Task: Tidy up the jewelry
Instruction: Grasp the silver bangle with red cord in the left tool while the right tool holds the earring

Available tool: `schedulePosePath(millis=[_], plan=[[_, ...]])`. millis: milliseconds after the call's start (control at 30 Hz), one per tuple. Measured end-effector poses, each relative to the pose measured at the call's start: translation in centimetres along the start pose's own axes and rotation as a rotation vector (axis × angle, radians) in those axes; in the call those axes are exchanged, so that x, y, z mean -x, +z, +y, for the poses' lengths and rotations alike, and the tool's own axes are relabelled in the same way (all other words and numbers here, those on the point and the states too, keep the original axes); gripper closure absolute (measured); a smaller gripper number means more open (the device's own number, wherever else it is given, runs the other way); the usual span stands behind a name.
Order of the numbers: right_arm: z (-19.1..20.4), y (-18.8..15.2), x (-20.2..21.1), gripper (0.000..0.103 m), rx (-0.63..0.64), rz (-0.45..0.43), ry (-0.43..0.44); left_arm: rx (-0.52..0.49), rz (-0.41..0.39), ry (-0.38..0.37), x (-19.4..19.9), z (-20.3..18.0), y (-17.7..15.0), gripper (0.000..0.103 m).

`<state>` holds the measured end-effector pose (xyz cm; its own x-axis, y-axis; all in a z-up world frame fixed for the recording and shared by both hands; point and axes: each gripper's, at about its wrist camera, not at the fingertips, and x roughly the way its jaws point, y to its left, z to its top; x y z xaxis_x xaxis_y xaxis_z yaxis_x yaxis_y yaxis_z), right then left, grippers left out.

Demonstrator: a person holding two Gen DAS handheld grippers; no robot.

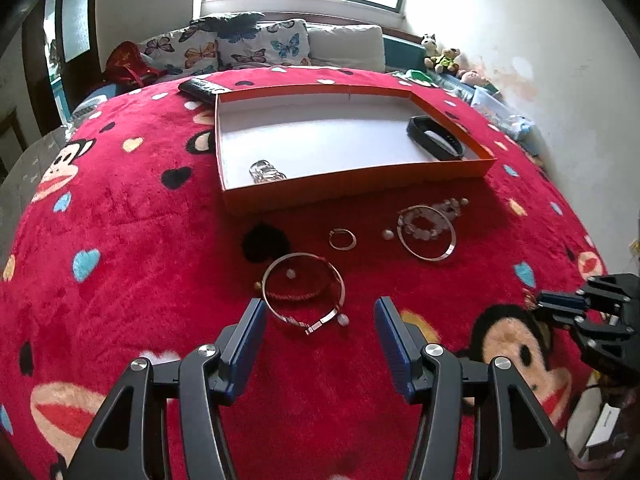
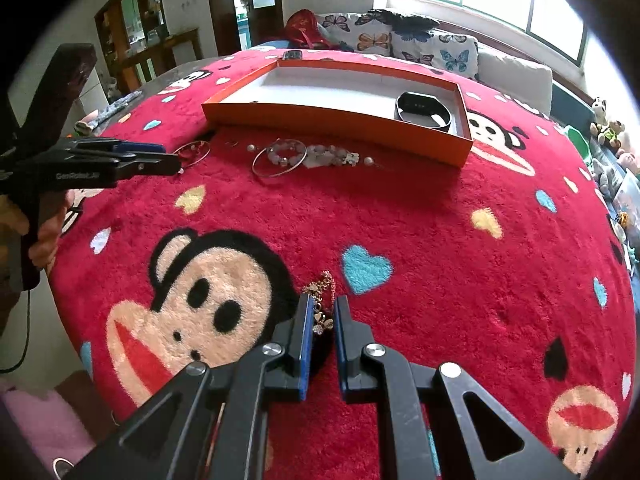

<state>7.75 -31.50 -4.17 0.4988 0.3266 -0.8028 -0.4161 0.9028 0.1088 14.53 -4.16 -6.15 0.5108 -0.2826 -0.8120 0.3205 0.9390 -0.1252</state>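
Right tool [image 2: 320,316] pinched tight on gold charm chain [image 2: 322,300], low on red blanket [image 2: 440,240]. Left tool [image 1: 320,320] spread, hovering over pink-gold bangle [image 1: 304,292]. Risk: thin chain slipping from pads or snagging plush pile on lift. Chain fine, small flower charms, bunched. Orange box [image 2: 340,120] far beyond, holds black band [image 2: 424,112]

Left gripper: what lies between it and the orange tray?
Left wrist view: between the left gripper and the orange tray lie a bangle and a small ring on the red blanket.
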Motion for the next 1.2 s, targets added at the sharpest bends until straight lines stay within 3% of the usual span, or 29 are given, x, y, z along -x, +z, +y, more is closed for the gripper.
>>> schedulePosePath(millis=[600,767,1200], plan=[[-0.4,0.1,-0.1,0.090,-0.027,-0.007,0.029,-0.041,-0.035,0.115,-2.7,-1.3,0.8,0.044],[-0.5,0.0,-0.1,0.090,-0.030,-0.013,0.033,-0.019,-0.048,0.115,-2.7,-1.4,0.7,0.051],[-0.5,-0.1,0.3,0.090,-0.042,-0.019,0.037,0.002,-0.077,0.099,-1.1,-1.0,0.1,0.052]])
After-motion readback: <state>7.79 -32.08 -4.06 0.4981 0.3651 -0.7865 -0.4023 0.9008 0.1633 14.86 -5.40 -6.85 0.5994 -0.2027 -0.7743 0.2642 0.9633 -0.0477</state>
